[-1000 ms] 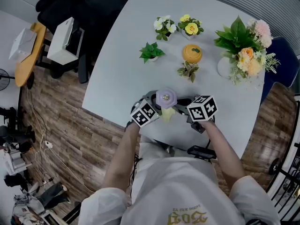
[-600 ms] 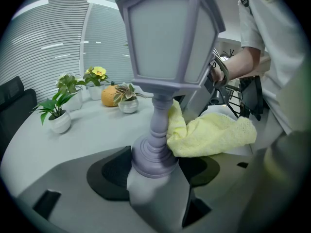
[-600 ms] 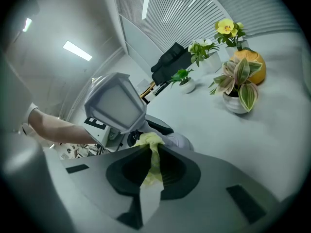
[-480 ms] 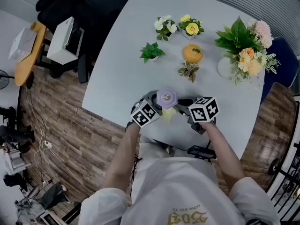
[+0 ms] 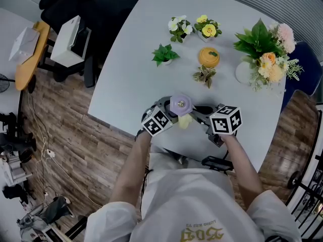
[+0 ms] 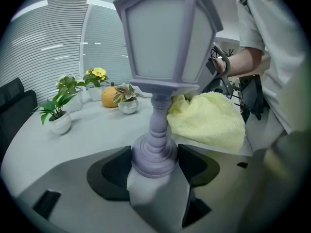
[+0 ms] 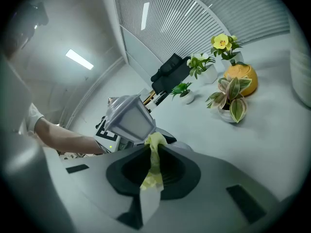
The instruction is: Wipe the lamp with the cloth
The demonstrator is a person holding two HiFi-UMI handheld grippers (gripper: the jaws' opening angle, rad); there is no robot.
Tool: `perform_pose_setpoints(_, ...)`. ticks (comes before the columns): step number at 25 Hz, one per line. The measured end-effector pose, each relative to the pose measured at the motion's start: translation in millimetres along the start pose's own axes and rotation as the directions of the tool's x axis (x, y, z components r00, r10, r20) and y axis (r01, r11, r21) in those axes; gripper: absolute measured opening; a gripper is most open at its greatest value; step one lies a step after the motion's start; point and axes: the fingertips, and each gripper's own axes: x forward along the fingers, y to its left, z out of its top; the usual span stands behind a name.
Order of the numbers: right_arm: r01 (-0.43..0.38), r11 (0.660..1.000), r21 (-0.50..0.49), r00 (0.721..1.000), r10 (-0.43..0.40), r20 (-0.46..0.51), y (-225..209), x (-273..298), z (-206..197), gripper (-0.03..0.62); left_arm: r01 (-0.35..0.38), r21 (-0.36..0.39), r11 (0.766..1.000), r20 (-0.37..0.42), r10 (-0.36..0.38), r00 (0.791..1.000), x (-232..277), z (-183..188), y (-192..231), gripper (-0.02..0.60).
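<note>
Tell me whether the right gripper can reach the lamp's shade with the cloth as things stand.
Probably yes. The right gripper is shut on the cloth, which lies just under the shade of the lamp, with nothing between them. The left gripper clamps the base, holding it upright.

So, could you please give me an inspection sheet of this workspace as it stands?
Surface: white table.
Job's things: purple lamp upright; yellow cloth against its stem under the shade.
Clutter: small potted plants, orange pot and bouquet at the far side.
Tools: left tool shut on the lamp's base; right tool shut on the cloth.
Cables: loose cables on the floor at left.
Surroundings: wooden floor, black chair.
</note>
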Motion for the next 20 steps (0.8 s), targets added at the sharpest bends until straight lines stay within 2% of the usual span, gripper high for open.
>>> perform_pose_setpoints(9, 0.0, 1.0, 0.017, 1.0, 0.0, 0.028, -1.3, -5.6, 3.9, 0.048, -0.001, 0.012, 1.0, 0.013, 0.001, 1.0, 0.7, 2.1, -1.7, 0.299)
perform_pose_setpoints(20, 0.016, 1.0, 0.004, 1.0, -0.016, -0.022, -6.8, 13.9, -1.3, 0.046, -0.004, 0.014, 1.0, 0.011, 0.004, 1.0, 1.3, 1.3, -1.3, 0.299)
